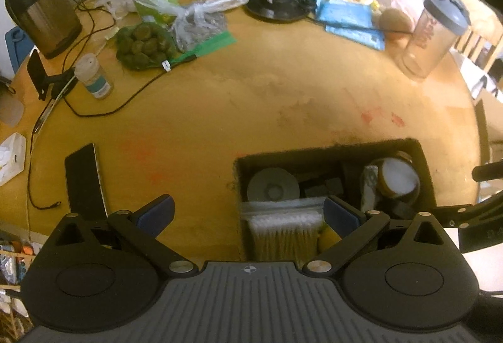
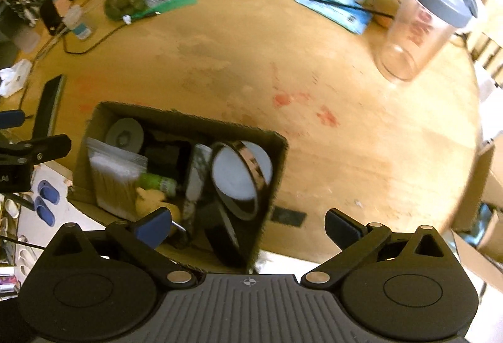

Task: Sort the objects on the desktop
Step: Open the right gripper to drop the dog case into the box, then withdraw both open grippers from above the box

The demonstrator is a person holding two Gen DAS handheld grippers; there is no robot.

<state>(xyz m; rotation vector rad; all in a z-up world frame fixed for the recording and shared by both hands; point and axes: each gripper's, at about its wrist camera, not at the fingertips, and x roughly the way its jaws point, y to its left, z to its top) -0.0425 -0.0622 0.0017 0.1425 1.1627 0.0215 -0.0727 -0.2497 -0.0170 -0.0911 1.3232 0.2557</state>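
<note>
An open cardboard box point(image 1: 421, 160) sits at the table's near edge; it also shows in the right wrist view point(image 2: 279, 151). In it lie a bag of cotton swabs point(image 1: 283, 229), a grey disc point(image 1: 273, 188), a tape roll point(image 2: 242, 176), a green tube point(image 2: 155, 181) and dark items. My left gripper point(image 1: 248, 214) is open and empty, just above the box's near left part. My right gripper point(image 2: 248, 226) is open and empty, above the box's near right corner.
A phone point(image 1: 83, 179) lies left of the box. A shaker bottle point(image 2: 421, 25) stands at the far right. At the back are a kettle point(image 1: 42, 12), a pill bottle point(image 1: 94, 75), bags, blue packets point(image 1: 345, 15), a lamp base point(image 1: 279, 3) and cables.
</note>
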